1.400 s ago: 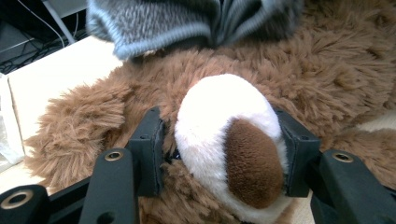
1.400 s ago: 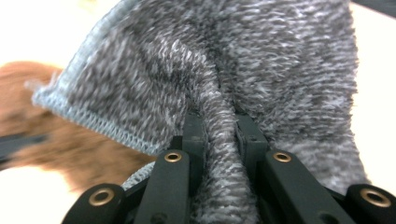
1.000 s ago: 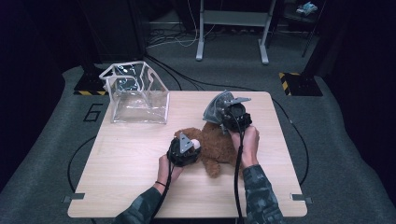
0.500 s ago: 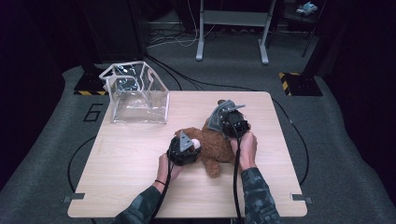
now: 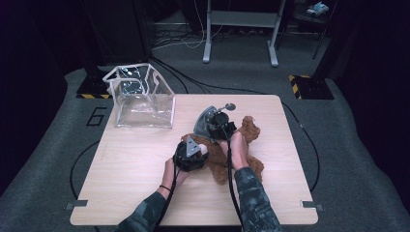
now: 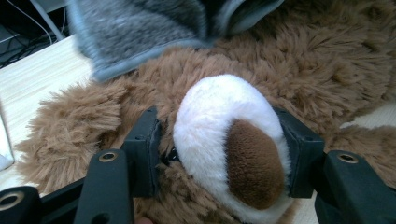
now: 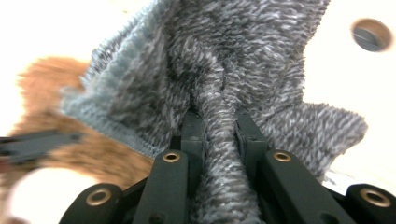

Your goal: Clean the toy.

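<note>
While your right gripper point(image 7: 219, 126) has its jaws pinched tight on a fold of the grey knitted garment point(image 7: 219, 60), the cloth hangs bunched, and that is the first risk: lowered as a clump, it may land in a heap on the teddy bear point(image 5: 237, 150) instead of spreading over it. You hold one ridge of fabric only, so a tug could also slip it from the pads.

Your left gripper point(image 6: 224, 154) brackets the bear's white muzzle point(image 6: 224, 135), its jaws set one to each side and about half apart. The pads seem to touch the plush, though the fur hides the contact line, so I cannot call it a firm hold. If the grip is loose, pulling the garment across will drag the head round and roll the toy. If you squeeze harder, the soft muzzle simply squashes and may pop out.

In the high view the two grippers sit close above the bear's head, and the trailing cables cross its body; a snag there could shift it.

The bear lies near the middle of the table point(image 5: 145, 193), a little right of centre, well apart from the clear box point(image 5: 142, 101) at the far left. Its long axis runs roughly from left, at the head, to right and near, at the legs. The muzzle points towards the left gripper's camera, so the face looks up and nearward.
</note>
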{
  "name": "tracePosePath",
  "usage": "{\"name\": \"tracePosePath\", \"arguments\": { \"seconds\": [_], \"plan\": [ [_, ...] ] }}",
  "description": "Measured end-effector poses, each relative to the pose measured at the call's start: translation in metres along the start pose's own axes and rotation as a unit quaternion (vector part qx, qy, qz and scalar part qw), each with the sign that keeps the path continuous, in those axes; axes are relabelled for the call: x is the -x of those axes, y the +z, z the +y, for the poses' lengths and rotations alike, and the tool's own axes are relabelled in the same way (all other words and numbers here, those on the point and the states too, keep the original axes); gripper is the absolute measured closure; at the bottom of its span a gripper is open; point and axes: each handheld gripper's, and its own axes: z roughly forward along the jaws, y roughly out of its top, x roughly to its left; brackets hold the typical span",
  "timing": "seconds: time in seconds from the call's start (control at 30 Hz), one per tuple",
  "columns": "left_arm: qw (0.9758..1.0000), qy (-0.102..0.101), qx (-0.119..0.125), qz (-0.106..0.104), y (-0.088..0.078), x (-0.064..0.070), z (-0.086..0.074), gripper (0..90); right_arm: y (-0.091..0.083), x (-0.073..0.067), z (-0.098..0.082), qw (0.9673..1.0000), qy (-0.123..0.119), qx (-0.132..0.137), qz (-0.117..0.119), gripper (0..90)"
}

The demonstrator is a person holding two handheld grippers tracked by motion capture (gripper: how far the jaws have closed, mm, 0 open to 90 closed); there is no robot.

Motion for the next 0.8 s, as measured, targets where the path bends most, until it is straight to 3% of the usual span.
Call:
{"name": "tracePosePath", "arguments": {
  "seconds": [0.07,0.1,0.27,0.37,0.43,0.53,0.63,0.8],
  "plan": [
    [1.0,-0.002,0.007,0.004,0.0,0.0,-0.001,42.1,-0.011,0.004,0.002,0.9994,0.01,0.018,0.029,77.4],
    [1.0,-0.003,0.006,0.004,0.0,0.0,-0.001,42.1,-0.018,0.007,0.001,0.999,0.015,0.03,0.03,77.4],
    [1.0,-0.004,0.006,0.007,0.001,0.0,0.0,41.9,-0.059,0.023,-0.009,0.9971,0.03,0.069,-0.015,77.4],
    [1.0,-0.003,0.004,0.005,0.001,0.0,0.0,41.8,-0.079,0.034,-0.018,0.9951,0.041,0.075,-0.05,77.4],
    [1.0,-0.002,0.003,0.006,0.001,0.0,0.0,41.8,-0.084,0.039,-0.023,0.9942,0.047,0.069,-0.068,77.4],
    [0.9999,-0.001,0.004,0.013,0.001,0.002,0.0,41.8,-0.074,0.044,-0.027,0.9938,0.043,0.037,-0.095,77.4],
    [1.0,0.0,0.001,0.006,0.001,0.001,0.001,41.9,-0.056,0.041,-0.026,0.9953,0.035,0.012,-0.089,77.3],
    [0.9999,0.003,0.004,0.013,0.002,0.002,0.0,41.9,-0.026,0.027,-0.014,0.9962,0.034,0.007,-0.08,77.4]
  ]
}}
